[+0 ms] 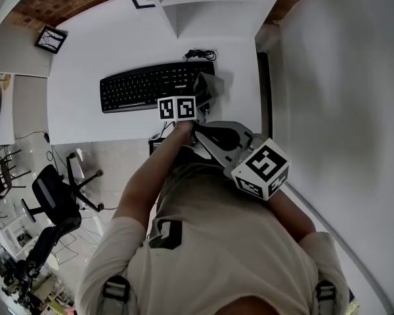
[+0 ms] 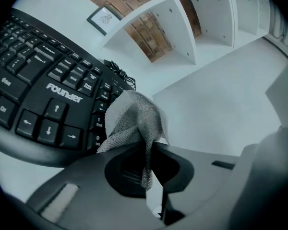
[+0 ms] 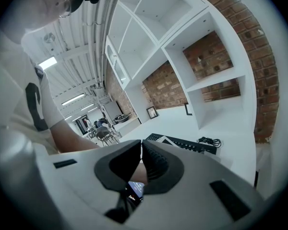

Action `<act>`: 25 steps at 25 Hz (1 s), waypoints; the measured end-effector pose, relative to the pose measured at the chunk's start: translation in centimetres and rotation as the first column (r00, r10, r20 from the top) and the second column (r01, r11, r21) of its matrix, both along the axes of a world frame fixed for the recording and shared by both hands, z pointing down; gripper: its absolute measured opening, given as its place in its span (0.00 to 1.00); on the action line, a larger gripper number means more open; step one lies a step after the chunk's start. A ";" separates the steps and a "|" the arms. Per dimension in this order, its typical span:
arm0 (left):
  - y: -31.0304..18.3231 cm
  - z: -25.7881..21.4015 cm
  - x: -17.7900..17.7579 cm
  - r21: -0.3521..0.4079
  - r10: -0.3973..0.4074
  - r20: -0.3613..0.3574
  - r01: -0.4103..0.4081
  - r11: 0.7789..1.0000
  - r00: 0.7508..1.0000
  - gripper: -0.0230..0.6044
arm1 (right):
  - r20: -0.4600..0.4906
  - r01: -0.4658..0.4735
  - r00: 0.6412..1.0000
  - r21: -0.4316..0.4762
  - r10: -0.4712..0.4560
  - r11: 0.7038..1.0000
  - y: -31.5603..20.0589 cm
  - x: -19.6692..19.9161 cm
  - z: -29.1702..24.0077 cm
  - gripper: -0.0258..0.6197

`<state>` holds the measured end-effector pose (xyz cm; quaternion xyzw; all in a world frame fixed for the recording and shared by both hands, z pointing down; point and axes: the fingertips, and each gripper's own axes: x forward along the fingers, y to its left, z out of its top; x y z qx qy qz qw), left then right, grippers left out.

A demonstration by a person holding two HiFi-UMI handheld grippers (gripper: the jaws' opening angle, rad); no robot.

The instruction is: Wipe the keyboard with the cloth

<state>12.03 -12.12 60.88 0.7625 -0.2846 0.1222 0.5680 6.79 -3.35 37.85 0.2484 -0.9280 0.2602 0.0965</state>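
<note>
The head camera looks steeply down from above the keyboard [image 1: 159, 85]; the left gripper camera sits close at its arrow-key end, the right gripper camera faces it from farther back; all three share it

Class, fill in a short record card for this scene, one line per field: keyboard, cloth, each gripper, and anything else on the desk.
Keyboard: keyboard, black, lying flat on the white desk
Cloth: cloth, grey mesh, at the keyboard's right end; contact with the keys unclear
Left gripper: left gripper, jaws closed on the cloth
Right gripper: right gripper, jaws together, nothing between them, held back near the person's body
Other: cable coiled behind the keyboard's right end
</note>
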 end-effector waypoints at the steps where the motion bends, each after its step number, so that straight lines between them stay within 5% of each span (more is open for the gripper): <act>1: 0.2 0.0 0.6 -0.003 0.017 -0.003 -0.017 1.000 1.000 0.05 | -0.004 0.003 1.000 0.000 -0.003 1.000 0.0 -0.2 0.0 0.05; 8: 1.1 -3.3 0.3 0.044 0.090 -0.102 -0.086 0.995 0.991 0.05 | -0.024 0.028 0.999 0.001 -0.028 1.000 0.0 -2.6 0.2 0.05; 11: 0.9 -6.1 -5.6 0.121 0.053 -0.086 -0.042 0.992 0.995 0.05 | -0.020 0.044 0.999 -0.004 -0.044 0.999 -0.3 -3.8 0.4 0.05; 14: 0.1 -7.1 -15.4 0.196 -0.099 0.041 0.089 0.977 0.994 0.05 | -0.013 0.074 0.997 -0.005 -0.074 0.997 -0.6 -5.3 0.5 0.05; 18: 0.4 -7.0 -29.4 0.238 -0.324 0.235 0.269 0.933 0.917 0.05 | -0.007 0.122 0.993 -0.005 -0.122 0.993 -0.7 -7.7 0.4 0.05; 25: -0.8 -6.7 -42.5 0.298 -0.350 0.536 0.216 0.930 0.768 0.05 | -0.037 0.177 0.983 -0.002 -0.177 0.984 -0.7 -11.3 0.3 0.05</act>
